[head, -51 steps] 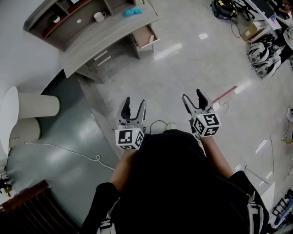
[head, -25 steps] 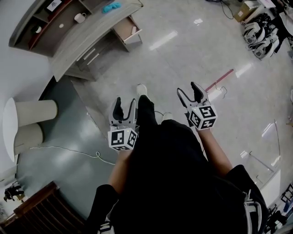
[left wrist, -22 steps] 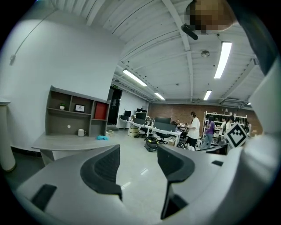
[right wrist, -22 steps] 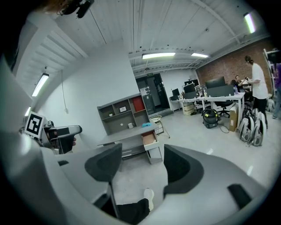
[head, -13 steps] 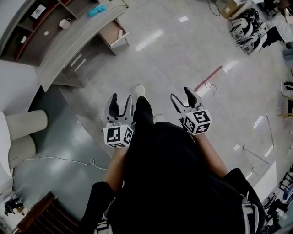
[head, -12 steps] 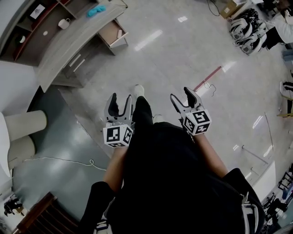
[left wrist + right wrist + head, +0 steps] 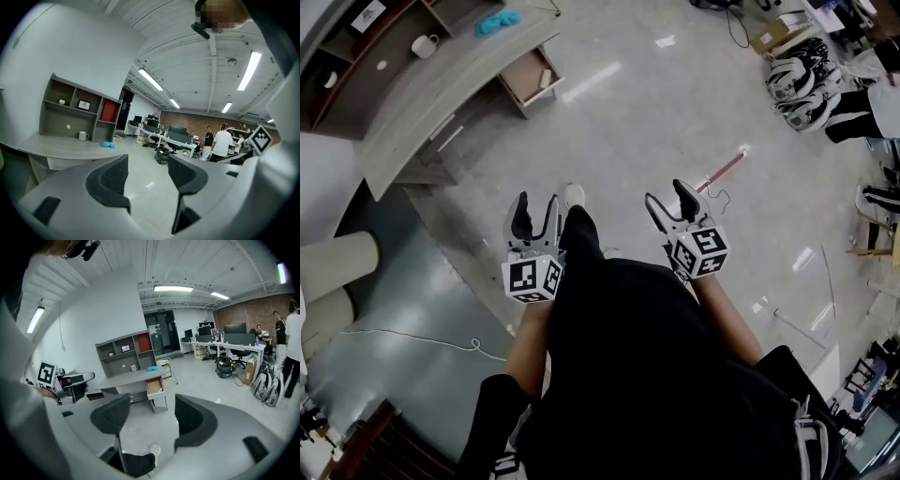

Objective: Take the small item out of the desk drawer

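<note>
Glossy grey floor (image 7: 656,122) filled the frame; at upper left stood the desk (image 7: 422,94), its drawer (image 7: 532,80) open with a small pale item (image 7: 546,79) inside. Left claw (image 7: 536,202) and right claw (image 7: 667,194) hung released, empty, well apart from it.

Long white ceiling tube lamps (image 7: 248,70) give bright, even light and throw glare streaks on the glossy grey floor (image 7: 592,82). Both gripper views curve and darken at their edges, where the close grey left gripper (image 7: 147,178) looks soft.

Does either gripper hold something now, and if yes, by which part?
Nothing is held. The left gripper and the right gripper both have their jaws apart and empty.
</note>
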`<state>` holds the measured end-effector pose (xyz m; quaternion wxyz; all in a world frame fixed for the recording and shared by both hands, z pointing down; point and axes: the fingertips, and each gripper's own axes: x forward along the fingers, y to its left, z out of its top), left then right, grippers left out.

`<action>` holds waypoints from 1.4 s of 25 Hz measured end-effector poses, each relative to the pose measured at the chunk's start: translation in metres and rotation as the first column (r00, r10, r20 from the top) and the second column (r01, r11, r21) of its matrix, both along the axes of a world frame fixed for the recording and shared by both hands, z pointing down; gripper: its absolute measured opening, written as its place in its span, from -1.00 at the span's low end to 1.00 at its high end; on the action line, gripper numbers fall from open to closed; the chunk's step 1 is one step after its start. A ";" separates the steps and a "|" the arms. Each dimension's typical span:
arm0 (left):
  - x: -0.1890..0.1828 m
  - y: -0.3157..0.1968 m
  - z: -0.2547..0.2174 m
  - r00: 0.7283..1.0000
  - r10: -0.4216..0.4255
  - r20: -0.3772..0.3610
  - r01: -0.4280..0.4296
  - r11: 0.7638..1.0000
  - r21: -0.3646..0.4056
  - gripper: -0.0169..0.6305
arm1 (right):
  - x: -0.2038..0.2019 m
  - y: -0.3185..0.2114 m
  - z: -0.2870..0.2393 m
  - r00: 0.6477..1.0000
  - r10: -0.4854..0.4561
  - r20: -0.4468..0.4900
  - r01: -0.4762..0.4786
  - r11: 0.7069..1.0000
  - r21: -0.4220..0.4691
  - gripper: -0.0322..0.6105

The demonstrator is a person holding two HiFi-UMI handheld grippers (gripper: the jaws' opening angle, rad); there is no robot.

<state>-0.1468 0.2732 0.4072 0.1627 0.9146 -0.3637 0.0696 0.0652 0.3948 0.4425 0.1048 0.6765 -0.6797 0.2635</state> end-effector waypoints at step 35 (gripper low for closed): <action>-0.019 -0.282 0.010 0.997 -0.051 -0.062 0.049 0.998 -0.036 -0.19 | 0.009 -0.325 -0.026 0.992 -0.098 -0.084 0.097 0.995 -0.017 -0.05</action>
